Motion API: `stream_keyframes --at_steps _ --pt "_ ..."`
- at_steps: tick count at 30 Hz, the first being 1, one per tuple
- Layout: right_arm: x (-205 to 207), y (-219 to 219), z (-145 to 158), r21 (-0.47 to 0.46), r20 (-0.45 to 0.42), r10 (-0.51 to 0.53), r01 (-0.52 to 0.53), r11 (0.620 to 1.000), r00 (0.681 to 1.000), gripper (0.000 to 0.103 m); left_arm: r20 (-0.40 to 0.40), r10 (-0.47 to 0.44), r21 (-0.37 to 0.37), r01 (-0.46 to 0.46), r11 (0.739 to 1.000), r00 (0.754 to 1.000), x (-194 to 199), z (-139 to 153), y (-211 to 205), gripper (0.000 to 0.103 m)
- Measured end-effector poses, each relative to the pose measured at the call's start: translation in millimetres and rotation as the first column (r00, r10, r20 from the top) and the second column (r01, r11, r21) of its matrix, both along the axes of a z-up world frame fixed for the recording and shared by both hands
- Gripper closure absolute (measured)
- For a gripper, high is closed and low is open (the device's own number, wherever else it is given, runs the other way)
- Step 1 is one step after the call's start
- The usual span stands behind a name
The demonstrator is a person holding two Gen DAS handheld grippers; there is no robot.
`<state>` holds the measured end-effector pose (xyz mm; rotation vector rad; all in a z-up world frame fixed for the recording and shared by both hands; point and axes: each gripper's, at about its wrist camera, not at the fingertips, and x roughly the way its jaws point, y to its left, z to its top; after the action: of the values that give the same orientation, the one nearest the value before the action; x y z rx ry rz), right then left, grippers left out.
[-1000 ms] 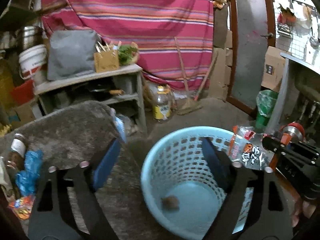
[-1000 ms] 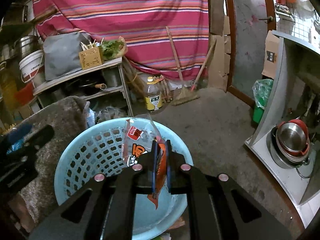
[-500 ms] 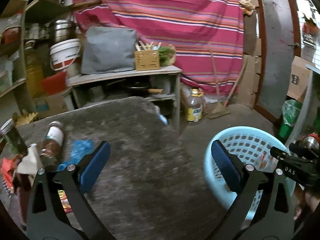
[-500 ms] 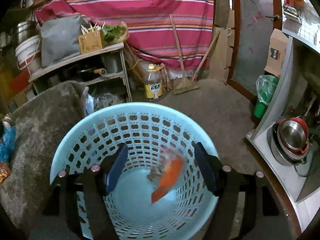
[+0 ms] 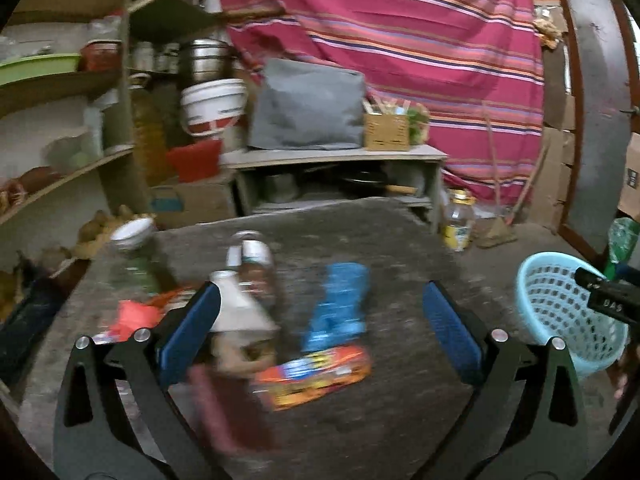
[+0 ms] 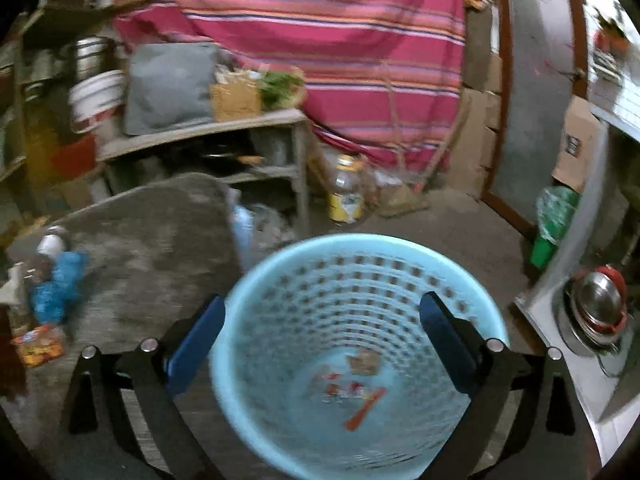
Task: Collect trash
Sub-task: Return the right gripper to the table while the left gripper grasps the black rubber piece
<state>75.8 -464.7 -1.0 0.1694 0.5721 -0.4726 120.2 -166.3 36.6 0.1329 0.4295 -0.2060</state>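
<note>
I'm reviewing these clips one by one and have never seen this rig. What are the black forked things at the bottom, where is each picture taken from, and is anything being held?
There is no robot here. A person holds one hand-held gripper in each hand, and each carries a fisheye camera looking forward along its two blue-padded fingers.

The left picture is from the left hand-held gripper. It is open and empty above a grey rug where trash lies: a blue wrapper, an orange snack packet and blurred bottles.

The right picture is from the right hand-held gripper. It is also open and empty over a light blue basket, with snack wrappers at its bottom.
</note>
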Motion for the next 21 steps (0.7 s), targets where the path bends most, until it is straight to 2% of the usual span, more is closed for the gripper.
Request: stream_keyframes --at_steps 7,10,14,21 --pt "12.2 86.2 12.4 -0.053 0.036 0.166 -0.164 0.985 0.986 0.007 -0.013 0.106 -0.030 -0.106 0.994 0.994 0.8 -0.2 76.8 0.005" --pt "21.3 116.0 11.9 -0.072 0.035 0.218 -0.215 0.974 0.975 0.007 -0.019 0.144 -0.009 -0.144 0.990 0.989 0.0 -7.4 105.6 0.005" --pt "30.3 142.9 9.4 -0.088 0.023 0.259 -0.256 0.963 0.966 0.007 -0.038 0.187 0.006 -0.187 0.982 0.982 0.2 -16.6 134.9 0.005" --pt "47.9 168.4 3.2 -0.052 0.015 0.294 -0.293 0.955 0.956 0.007 -0.075 0.225 0.010 -0.225 0.974 0.971 2.2 -31.7 173.3 0.005"
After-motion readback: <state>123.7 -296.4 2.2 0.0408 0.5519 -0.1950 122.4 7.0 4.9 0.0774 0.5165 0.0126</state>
